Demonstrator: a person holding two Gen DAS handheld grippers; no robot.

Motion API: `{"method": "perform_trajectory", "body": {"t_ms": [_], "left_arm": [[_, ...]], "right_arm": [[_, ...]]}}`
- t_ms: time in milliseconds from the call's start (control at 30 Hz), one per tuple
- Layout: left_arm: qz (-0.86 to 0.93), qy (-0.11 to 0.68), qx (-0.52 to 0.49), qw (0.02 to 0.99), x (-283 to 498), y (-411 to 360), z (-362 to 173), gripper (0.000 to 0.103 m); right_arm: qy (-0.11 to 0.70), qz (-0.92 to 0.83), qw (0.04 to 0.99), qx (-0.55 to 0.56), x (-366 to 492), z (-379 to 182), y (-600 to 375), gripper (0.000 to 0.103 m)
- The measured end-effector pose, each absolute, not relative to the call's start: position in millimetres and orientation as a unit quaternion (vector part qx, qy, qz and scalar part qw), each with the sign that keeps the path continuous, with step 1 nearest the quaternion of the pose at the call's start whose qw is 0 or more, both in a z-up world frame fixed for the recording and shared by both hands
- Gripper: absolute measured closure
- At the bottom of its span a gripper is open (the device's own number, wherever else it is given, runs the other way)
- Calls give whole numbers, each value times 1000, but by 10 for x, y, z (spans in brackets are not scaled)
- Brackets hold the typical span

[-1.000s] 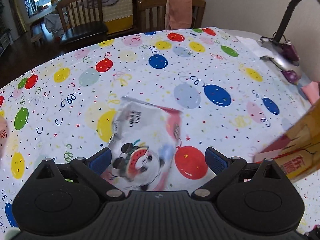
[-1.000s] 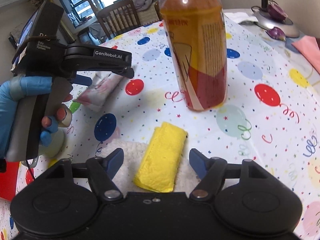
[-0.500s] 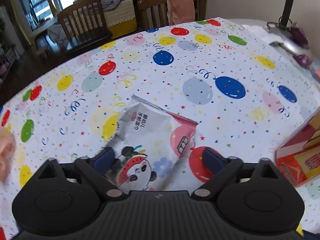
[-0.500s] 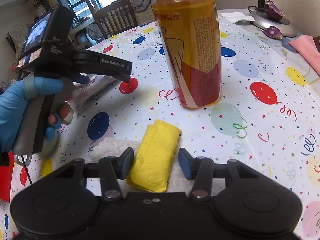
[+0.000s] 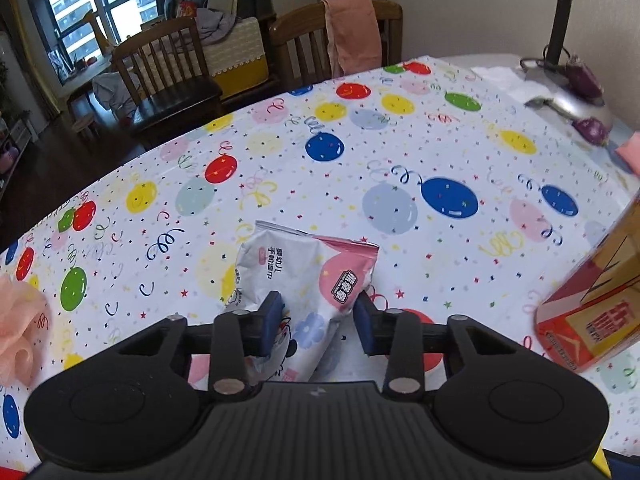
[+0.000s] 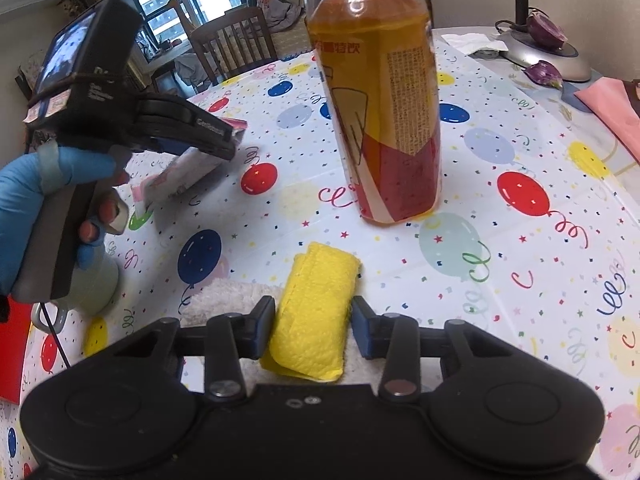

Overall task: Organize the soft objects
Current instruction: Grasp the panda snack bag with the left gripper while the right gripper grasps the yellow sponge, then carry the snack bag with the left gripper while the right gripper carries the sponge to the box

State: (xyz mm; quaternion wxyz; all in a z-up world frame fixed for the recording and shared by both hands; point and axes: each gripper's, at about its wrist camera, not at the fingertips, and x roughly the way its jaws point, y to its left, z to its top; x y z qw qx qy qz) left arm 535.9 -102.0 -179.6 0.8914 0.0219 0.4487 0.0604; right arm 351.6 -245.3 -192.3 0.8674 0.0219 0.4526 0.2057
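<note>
My left gripper is shut on a soft white-and-pink wet-wipes pack with a panda print, crumpling it and tilting it off the balloon-print tablecloth. The pack also shows in the right wrist view, held by the left gripper. My right gripper is shut on a folded yellow cloth that lies on a white fluffy towel.
A tall orange drink bottle stands just beyond the yellow cloth; it also shows in the left wrist view. A pink fluffy item lies at the left. A lamp base and pink cloth sit far right. A pale green cup stands left.
Both grippers have closed from wide open: the left on the wipes pack, which now tilts up, and the right on the yellow cloth.
</note>
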Motion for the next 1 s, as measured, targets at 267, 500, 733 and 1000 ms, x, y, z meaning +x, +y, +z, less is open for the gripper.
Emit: {"method": "perform_trajectory", "body": {"t_ms": [267,500,733,1000], "left_arm": [[59,438,-35,897,5196,-855,-1557,77],[35,428,-72,900,4950,-854,-1354,82],[4,418,-105,902,4641,-918,-1138,84],[-35,413,-120,902,4203,-1047,-932,85]], "right_arm": [[435,211,875,31,3459,-1753,-2557,65],[421,211,881,46,3373,-1590,-2696,64],[413,215,884,47,3217,-1483,-2858,64],[419,232,878,18,2923,-1467,-2956,64]]}}
